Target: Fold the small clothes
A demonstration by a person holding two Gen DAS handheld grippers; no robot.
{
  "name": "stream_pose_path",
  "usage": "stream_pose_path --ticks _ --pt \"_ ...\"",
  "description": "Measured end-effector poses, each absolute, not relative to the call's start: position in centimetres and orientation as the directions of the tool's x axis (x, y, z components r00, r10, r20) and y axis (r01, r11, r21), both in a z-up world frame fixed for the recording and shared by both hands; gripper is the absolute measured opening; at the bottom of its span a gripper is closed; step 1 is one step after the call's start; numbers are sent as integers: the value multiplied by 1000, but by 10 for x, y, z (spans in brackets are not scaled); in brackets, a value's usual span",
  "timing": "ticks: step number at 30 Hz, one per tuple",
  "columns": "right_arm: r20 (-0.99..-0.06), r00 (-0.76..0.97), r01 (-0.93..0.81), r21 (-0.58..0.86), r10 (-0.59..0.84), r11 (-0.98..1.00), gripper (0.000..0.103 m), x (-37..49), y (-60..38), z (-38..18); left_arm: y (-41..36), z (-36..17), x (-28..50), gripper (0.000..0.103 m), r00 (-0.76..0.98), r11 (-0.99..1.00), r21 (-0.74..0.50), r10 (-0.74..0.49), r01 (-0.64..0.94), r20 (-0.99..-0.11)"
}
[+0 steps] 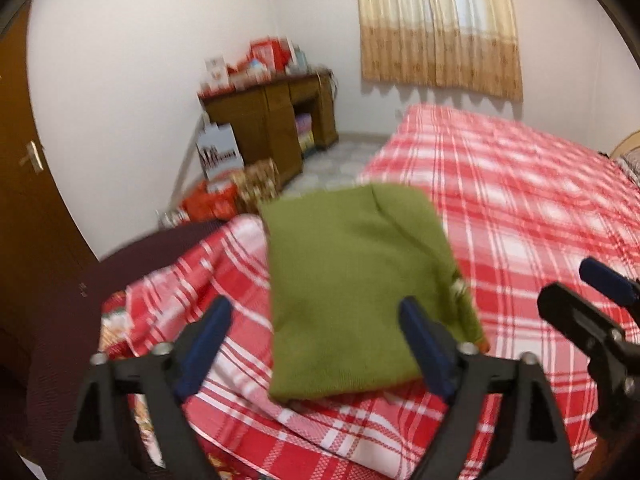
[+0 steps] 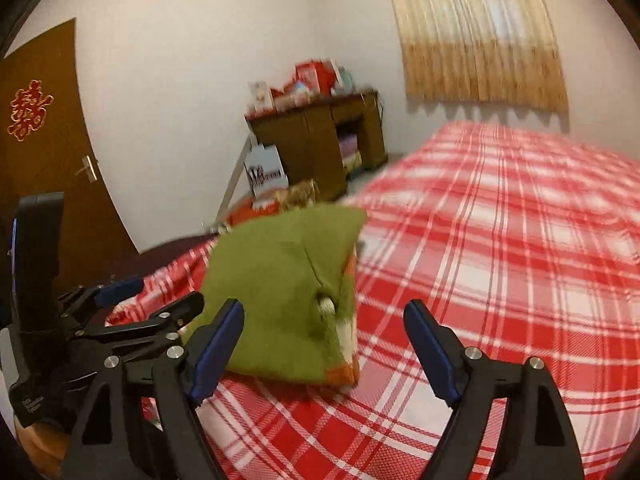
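Observation:
A folded green knit garment lies on the red and white plaid bedsheet near the bed's corner. My left gripper is open and empty, its blue pads just above the garment's near edge. In the right wrist view the garment shows an orange and white edge at its lower right. My right gripper is open and empty, over the garment's right side. The left gripper also shows at the left of the right wrist view, and the right gripper at the right edge of the left wrist view.
A wooden desk with boxes on top stands in the far corner, with bags and boxes on the floor beside it. A brown door is at the left. A curtain hangs on the back wall.

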State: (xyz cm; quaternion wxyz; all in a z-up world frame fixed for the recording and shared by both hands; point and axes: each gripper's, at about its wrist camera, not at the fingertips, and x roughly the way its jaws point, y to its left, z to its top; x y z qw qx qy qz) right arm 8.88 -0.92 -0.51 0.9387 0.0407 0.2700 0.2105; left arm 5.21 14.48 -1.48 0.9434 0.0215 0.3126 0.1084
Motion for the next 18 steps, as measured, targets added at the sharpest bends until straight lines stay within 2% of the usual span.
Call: stream_pose_path --ticks 1,2,9,18 --pt "-472 779 -368 191 414 910 83 83 -12 0 144 -7 48 102 794 974 103 222 -200 -566" --pt "-451 792 -365 193 413 911 83 79 -13 7 144 -2 45 103 804 974 98 226 -206 -550" --pt "-319 867 -340 183 383 922 83 44 -31 43 139 34 19 103 865 972 71 233 -225 -445" --pt "-247 888 -345 199 388 917 86 23 -38 63 132 54 0 103 887 960 83 279 -267 -368"
